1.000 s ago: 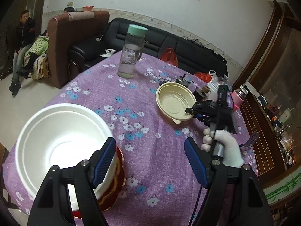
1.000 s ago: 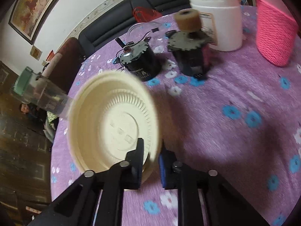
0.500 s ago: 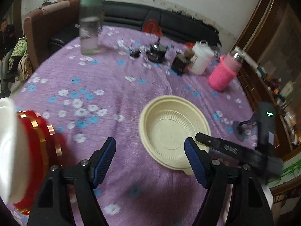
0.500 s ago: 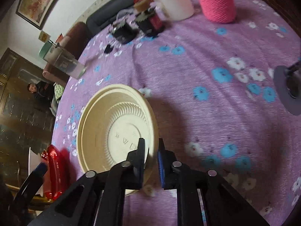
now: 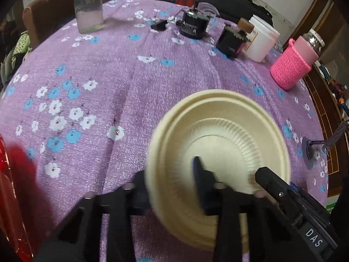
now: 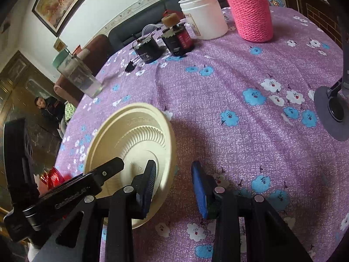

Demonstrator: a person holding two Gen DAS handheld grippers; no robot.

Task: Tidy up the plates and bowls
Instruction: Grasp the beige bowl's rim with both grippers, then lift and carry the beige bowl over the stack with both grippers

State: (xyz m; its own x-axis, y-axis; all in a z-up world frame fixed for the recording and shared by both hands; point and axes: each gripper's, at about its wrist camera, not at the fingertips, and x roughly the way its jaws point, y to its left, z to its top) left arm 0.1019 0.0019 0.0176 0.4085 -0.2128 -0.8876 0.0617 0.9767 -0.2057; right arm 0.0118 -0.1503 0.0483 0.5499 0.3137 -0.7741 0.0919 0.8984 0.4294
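Left gripper [image 5: 172, 187] comes in low, nearly level with the purple floral surface [image 5: 130, 69], fingers pointing toward the far edge. Its jaws straddle the near-left rim of the cream bowl [image 5: 218, 144]: one finger outside the wall, the other inside the bowl. Frame is motion-blurred, so whether the pads are actually clamped on the rim: cannot tell.

Right gripper [image 6: 174, 187] sits beside it on the right side, also low and angled forward. Jaws released, clear gap between the pads; left pad lies over the bowl's [image 6: 130, 144] right rim, right pad over bare cloth. In the right wrist view the left gripper's body [image 6: 72, 187] reaches over the bowl from the left.

Bowl is near the front edge of the surface, upright, ribbed interior visible.

Red dishware [image 5: 13, 196] at the left edge, blurred. Toward the far edge: clear bottle [image 5: 88, 4], two black motors [image 5: 194, 26], white jar [image 5: 260, 41], pink knit-sleeved cup [image 5: 291, 68]. Small stand base [image 6: 333, 113] near the right edge.
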